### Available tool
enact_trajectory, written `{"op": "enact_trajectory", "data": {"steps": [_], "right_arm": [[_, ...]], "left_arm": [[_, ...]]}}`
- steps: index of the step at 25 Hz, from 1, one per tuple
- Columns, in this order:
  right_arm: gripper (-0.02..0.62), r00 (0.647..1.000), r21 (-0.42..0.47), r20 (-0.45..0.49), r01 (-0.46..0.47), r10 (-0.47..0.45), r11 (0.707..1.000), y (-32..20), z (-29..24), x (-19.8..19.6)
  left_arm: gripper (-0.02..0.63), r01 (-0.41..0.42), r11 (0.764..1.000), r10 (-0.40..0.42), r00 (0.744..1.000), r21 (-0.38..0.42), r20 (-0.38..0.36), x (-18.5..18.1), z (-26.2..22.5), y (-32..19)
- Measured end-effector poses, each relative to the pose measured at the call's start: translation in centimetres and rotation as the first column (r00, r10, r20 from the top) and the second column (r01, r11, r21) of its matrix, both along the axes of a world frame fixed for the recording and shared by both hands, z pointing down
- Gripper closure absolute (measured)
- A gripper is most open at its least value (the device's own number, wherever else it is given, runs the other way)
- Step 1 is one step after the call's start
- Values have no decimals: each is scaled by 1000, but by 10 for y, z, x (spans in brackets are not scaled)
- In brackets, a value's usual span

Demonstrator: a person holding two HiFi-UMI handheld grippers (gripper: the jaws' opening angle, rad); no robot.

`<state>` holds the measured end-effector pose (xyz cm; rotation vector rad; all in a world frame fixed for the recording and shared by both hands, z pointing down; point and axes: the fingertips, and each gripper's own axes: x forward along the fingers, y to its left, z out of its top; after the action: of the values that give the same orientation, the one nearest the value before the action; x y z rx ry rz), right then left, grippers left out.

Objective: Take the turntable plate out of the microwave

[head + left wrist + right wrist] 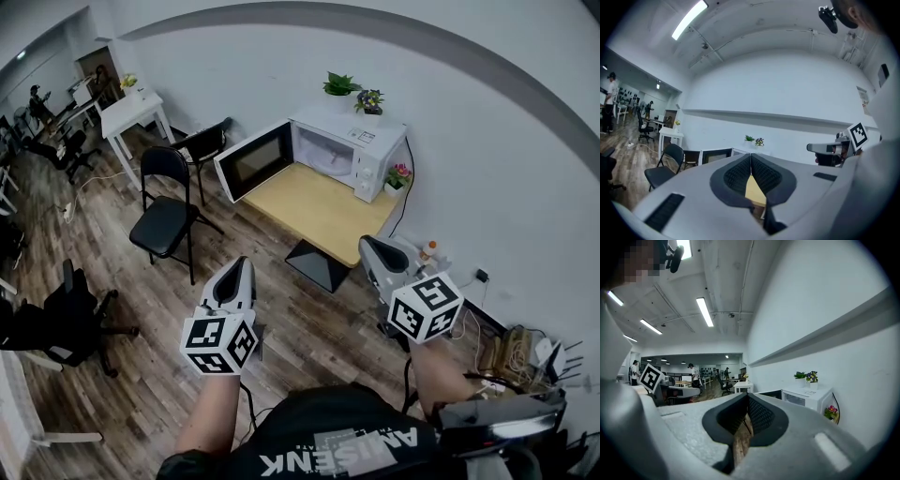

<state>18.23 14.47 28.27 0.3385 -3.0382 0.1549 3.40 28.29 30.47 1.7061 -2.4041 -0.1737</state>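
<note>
- The grey left gripper with its black-and-white marker cube (237, 266) is clenched on nothing, the ribbed black pads (738, 175) pressed together. The matching right gripper (369, 244) is likewise clenched and empty. Both must be opened before any grasp is tried.
- A black folding chair (166, 212) stands on the wooden floor, left of the way ahead. It is best passed on its right side.
- The light wooden table (319, 214) should be approached squarely at its near edge.
- The white microwave oven (352, 150) is set at the table's far end, against the wall. Its dark-windowed door (253, 160) is swung wide to the left and should be left unknocked.
- The turntable plate cannot be made out from here and is judged to lie inside the open cavity. Its rim is best pinched gently, lifted clear of the hub, and drawn out level, with the other gripper kept ready beneath.
</note>
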Motion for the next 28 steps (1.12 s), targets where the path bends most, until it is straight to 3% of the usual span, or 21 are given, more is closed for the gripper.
{"op": "enact_trajectory", "data": {"steps": [4,8,14,21,24,28], "right_arm": [[591,1000,18,-23,-4,4,1000,14,6,-12],[591,999,-21,-32,-25,24,999,11,11,-22],[591,999,-26,-34,-15,14,1000,-12,18,-48],[591,1000,-67,-16,-5,4,998,-70,26,-100],[591,1000,-42,-18,22,-23,999,-96,23,-125],[591,999,-36,-16,31,-32,999,-139,20,-150]], "left_arm": [[604,-52,999,52,998,3,-41,-12,8,7],[606,-23,999,24,999,-43,22,-26,15,7],[604,-44,998,45,999,-53,22,-41,21,-13],[604,-43,999,43,999,-28,19,-78,19,-66],[605,16,1000,-16,999,-1,35,-106,14,-86],[606,52,997,-51,999,50,-15,-137,7,-117]]}}
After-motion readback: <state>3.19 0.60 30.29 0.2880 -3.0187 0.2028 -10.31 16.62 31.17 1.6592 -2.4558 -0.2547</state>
